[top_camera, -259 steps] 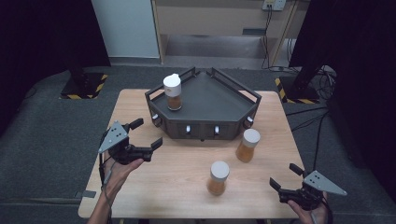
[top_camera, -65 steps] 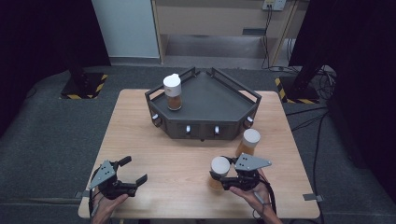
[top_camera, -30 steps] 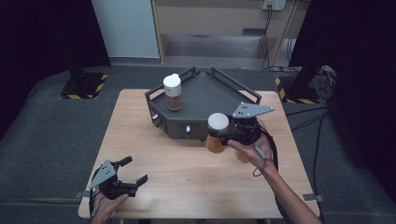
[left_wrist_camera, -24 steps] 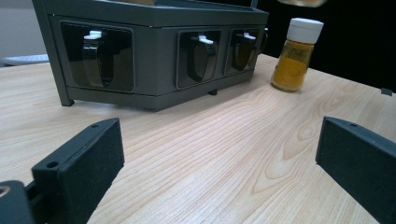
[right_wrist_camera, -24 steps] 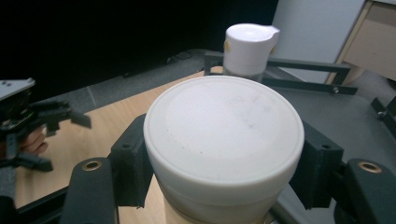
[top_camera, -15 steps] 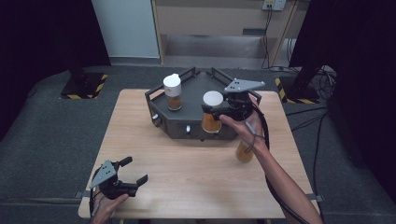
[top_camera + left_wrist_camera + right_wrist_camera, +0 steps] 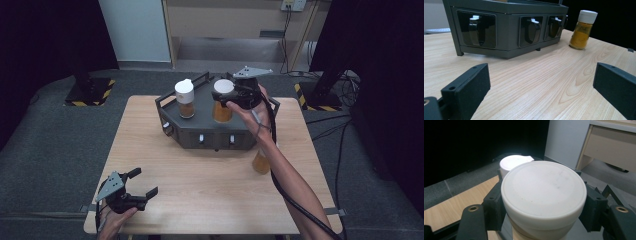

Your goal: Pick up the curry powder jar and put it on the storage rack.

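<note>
A dark grey rack (image 7: 210,131) stands at the back middle of the table. One white-lidded spice jar (image 7: 184,98) stands on its left part. My right gripper (image 7: 223,96) is shut on a second jar (image 7: 222,111) just under its lid, over the rack's right part; whether the jar touches the rack I cannot tell. In the right gripper view the held jar's lid (image 7: 544,190) sits between the jaws, with the other jar's lid (image 7: 514,162) behind. A third jar (image 7: 261,162) stands on the table, partly behind the forearm. My left gripper (image 7: 144,182) rests open at the front left.
The left gripper view looks low across the wood at the rack's front (image 7: 506,27) with its latches and at the third jar (image 7: 584,28) to the right. A cable trails along the right forearm. Cabinets and dark floor lie beyond the table.
The right gripper has carried its jar up from the front of the table and back over the rack, then slightly leftward. The left gripper has stayed still.
</note>
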### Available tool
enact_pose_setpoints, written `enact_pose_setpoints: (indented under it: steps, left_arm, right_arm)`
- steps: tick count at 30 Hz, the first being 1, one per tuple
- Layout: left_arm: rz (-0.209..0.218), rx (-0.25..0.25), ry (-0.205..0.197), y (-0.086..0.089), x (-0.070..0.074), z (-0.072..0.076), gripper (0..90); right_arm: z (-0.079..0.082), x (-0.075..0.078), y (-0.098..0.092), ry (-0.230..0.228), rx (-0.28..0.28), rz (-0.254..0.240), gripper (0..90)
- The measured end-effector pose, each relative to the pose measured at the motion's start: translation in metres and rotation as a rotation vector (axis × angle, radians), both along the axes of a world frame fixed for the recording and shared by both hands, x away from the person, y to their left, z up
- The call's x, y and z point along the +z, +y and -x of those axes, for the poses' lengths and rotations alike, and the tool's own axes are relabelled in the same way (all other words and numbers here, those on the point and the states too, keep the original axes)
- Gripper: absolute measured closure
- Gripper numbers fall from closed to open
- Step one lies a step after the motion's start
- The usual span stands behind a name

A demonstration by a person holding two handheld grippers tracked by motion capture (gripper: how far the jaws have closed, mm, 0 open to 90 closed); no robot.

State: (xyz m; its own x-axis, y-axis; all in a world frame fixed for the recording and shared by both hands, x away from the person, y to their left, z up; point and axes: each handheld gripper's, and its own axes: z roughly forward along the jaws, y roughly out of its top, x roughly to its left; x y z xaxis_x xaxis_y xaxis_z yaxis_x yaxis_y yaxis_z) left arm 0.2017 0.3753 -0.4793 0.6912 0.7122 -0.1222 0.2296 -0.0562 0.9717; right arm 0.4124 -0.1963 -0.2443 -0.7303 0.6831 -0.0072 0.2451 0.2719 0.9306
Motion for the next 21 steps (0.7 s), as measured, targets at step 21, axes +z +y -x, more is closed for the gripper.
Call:
enact_pose_setpoints:
  steps: [21]
  left_arm:
    - [0.01, 0.004, -0.001, 0.001, -0.001, 0.0, 0.0]
  right_arm:
    - [-0.036, -0.032, 0.029, 0.015, -0.101, -0.015, 33.6]
